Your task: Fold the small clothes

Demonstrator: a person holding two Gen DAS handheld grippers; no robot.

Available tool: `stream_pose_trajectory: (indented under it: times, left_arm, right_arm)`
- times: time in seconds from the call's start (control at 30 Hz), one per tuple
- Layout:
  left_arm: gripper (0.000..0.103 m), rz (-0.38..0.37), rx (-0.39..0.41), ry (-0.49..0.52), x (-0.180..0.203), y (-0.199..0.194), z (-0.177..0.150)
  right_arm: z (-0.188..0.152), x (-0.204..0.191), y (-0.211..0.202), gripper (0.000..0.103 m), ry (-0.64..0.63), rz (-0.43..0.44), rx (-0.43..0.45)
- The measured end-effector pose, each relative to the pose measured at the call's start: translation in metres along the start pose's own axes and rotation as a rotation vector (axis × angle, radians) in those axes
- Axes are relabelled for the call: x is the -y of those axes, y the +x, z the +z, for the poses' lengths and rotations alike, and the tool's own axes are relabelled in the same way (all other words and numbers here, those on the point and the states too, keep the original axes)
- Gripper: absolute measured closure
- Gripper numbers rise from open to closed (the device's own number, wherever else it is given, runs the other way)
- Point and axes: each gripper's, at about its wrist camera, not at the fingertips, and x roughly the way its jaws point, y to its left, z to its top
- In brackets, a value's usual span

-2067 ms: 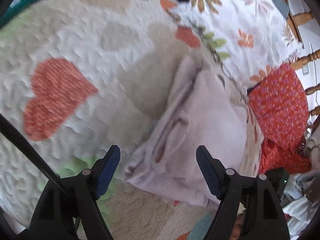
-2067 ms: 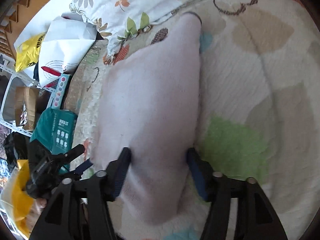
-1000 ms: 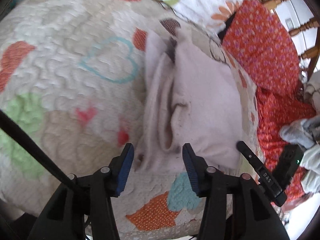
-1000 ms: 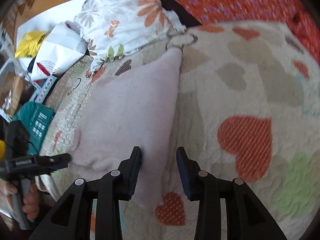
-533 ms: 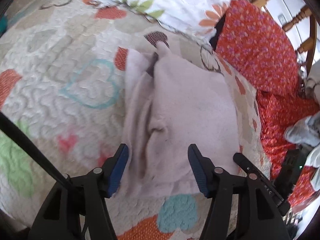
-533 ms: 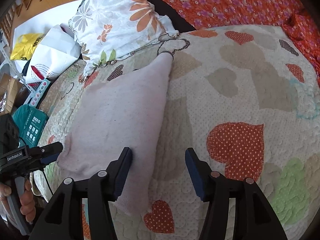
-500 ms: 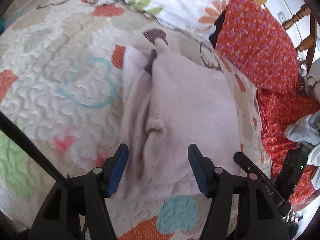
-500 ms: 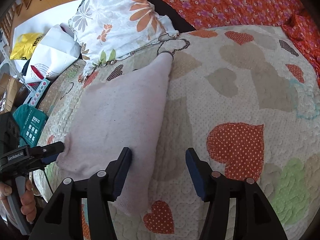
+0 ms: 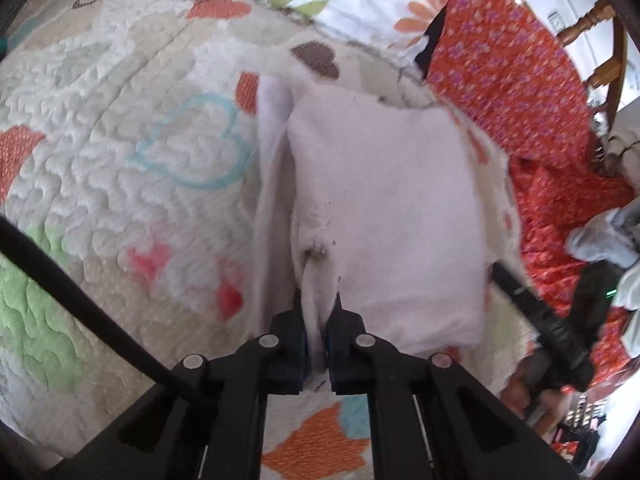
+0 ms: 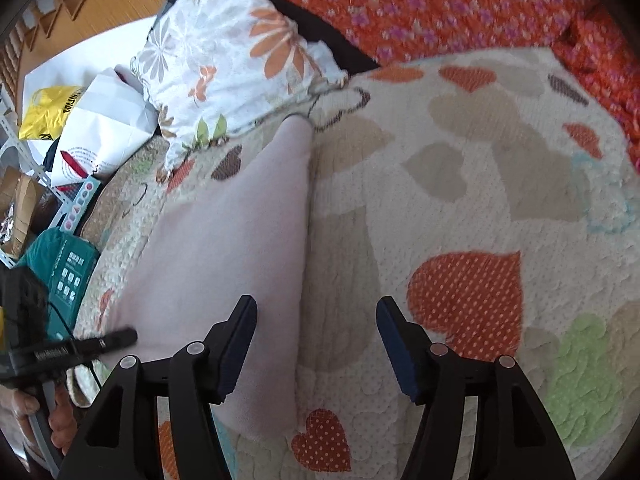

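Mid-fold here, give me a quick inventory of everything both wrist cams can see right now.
pink garment: 1, pale pink, folded on the quilt
quilt: 1, cream with coloured hearts, under the garment
floral pillow: 1, white with orange flowers, beyond the garment
red floral fabric: 1, orange-red, beyond the quilt
teal box: 1, left edge of right view
yellow bag: 1, far left
white bag: 1, beside the yellow bag
left hand-held gripper: shut on garment's near edge
right hand-held gripper: open, over garment's edge
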Motion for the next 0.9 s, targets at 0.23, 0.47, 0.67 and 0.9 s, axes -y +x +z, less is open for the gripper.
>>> stream_pose_trajectory:
  times: [0.23, 0.47, 0.67, 0.9]
  left_arm:
    - [0.092, 0.012, -0.039, -0.026, -0.003, 0.013, -0.003]
    - [0.090, -0.048, -0.020, -0.045, -0.006, 0.003, 0.000]
    - [0.072, -0.103, 0.156, -0.053, -0.002, -0.032, 0.017]
    - [0.057, -0.038, 0.239, 0.078, 0.046, -0.018, 0.059]
  right_arm:
    - [-0.010, -0.036, -0.005, 0.060, -0.137, 0.039, 0.034]
    - [-0.030, -0.051, 0.028, 0.065, -0.195, 0.038, -0.118]
    - [-0.037, -0.058, 0.030, 0.063, -0.236, 0.004, -0.110]
    - [-0.041, -0.060, 0.031, 0.058, -0.272, -0.020, -0.093]
